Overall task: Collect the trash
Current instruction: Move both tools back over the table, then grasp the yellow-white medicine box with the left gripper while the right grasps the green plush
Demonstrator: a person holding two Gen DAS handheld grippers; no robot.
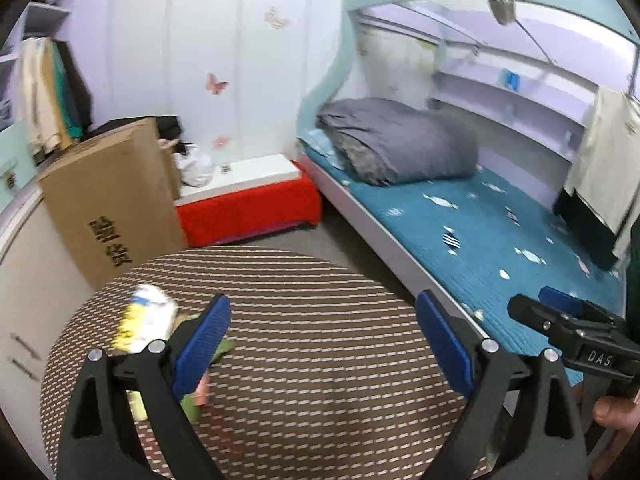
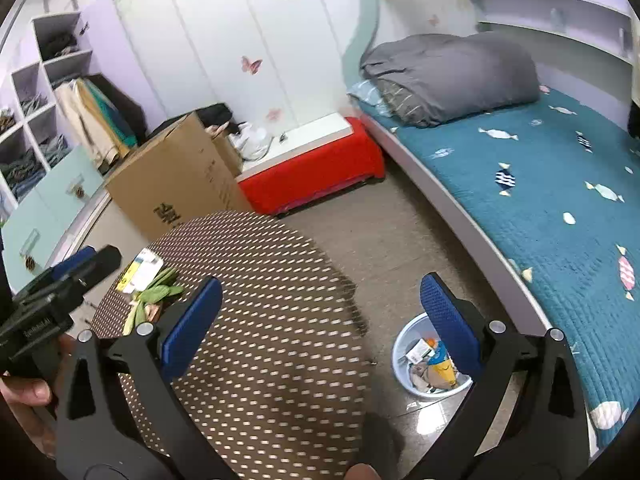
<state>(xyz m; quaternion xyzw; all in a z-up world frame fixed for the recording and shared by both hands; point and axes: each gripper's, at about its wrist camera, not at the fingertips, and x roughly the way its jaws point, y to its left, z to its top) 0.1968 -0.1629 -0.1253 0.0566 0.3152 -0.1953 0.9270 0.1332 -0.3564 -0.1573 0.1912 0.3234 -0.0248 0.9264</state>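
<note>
Both grippers hang over the round tabletop (image 2: pixel 260 320), which has a brown woven surface with pale dashes. The left gripper (image 1: pixel 324 344) has its blue-padded jaws spread wide with nothing between them; its left pad sits just in front of the trash on the tabletop's left edge. The right gripper (image 2: pixel 320 320) is likewise spread wide and empty, with one pad over the tabletop and the other over the floor. The trash on the tabletop consists of a crumpled white, yellow and blue wrapper (image 2: pixel 141 272) and, touching it on the near side, a bunch of green leafy scraps (image 2: pixel 154 296); a pink piece lies among the scraps, too blurred to identify. On the floor right of the tabletop stands a pale blue waste basket (image 2: pixel 400 364) already holding packaging and paper. A thumb of each hand shows at the frame edges. Behind the tabletop stands a cardboard box (image 1: pixel 108 196) with black printed characters, then a red bench (image 1: pixel 248 208) with a white top. To the right runs a bed (image 2: pixel 540 184) with a teal candy-print cover and a folded grey duvet (image 2: pixel 452 76) at its far end.
</note>
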